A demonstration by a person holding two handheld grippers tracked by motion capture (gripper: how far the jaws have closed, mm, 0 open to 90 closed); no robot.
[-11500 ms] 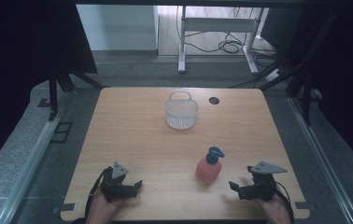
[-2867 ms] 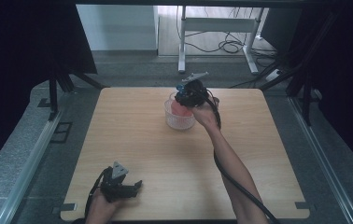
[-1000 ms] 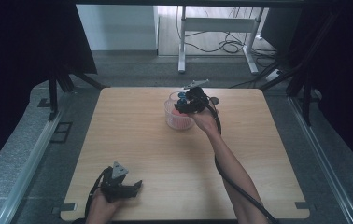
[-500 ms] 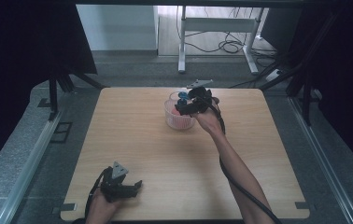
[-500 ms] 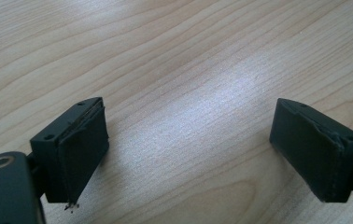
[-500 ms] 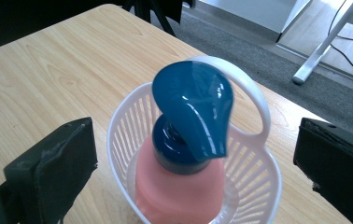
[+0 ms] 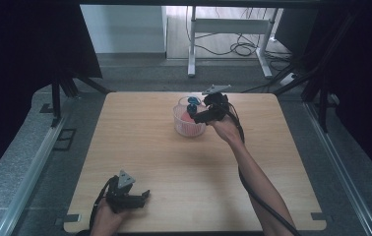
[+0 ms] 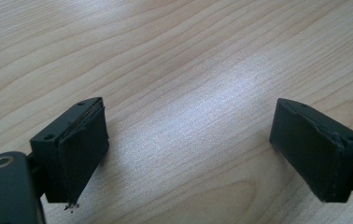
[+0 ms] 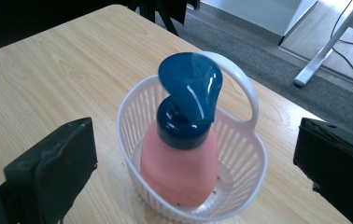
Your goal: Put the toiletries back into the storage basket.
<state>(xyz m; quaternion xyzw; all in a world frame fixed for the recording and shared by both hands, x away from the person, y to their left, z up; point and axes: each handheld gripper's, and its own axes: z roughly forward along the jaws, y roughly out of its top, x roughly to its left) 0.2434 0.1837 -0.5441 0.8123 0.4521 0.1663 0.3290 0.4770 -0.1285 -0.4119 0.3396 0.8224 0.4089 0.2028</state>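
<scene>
A pink bottle (image 9: pixel 180 163) with a blue pump cap (image 9: pixel 191 95) stands upright inside a small white basket (image 9: pixel 240 186) at the far middle of the wooden table (image 7: pixel 174 162); bottle (image 7: pixel 189 117) and basket (image 7: pixel 186 129) also show in the high view. My right gripper (image 7: pixel 198 117) hovers just right of the basket, and its jaws have just been opening: they stand wide apart, clear of the bottle (image 9: pixel 198 154). My left gripper (image 7: pixel 142 196) rests near the table's front left edge, open, with bare wood between its pads (image 8: pixel 191 149).
The basket's white handle (image 9: pixel 242 88) arches behind the cap. Dark floor and a white desk leg (image 9: pixel 324 51) lie beyond the table's far edge. Black frame posts (image 7: pixel 56 93) flank the table.
The right gripper has let go of the bottle, which now stands in the basket, and has drawn back slightly to the right and upward. The left gripper has not moved.
</scene>
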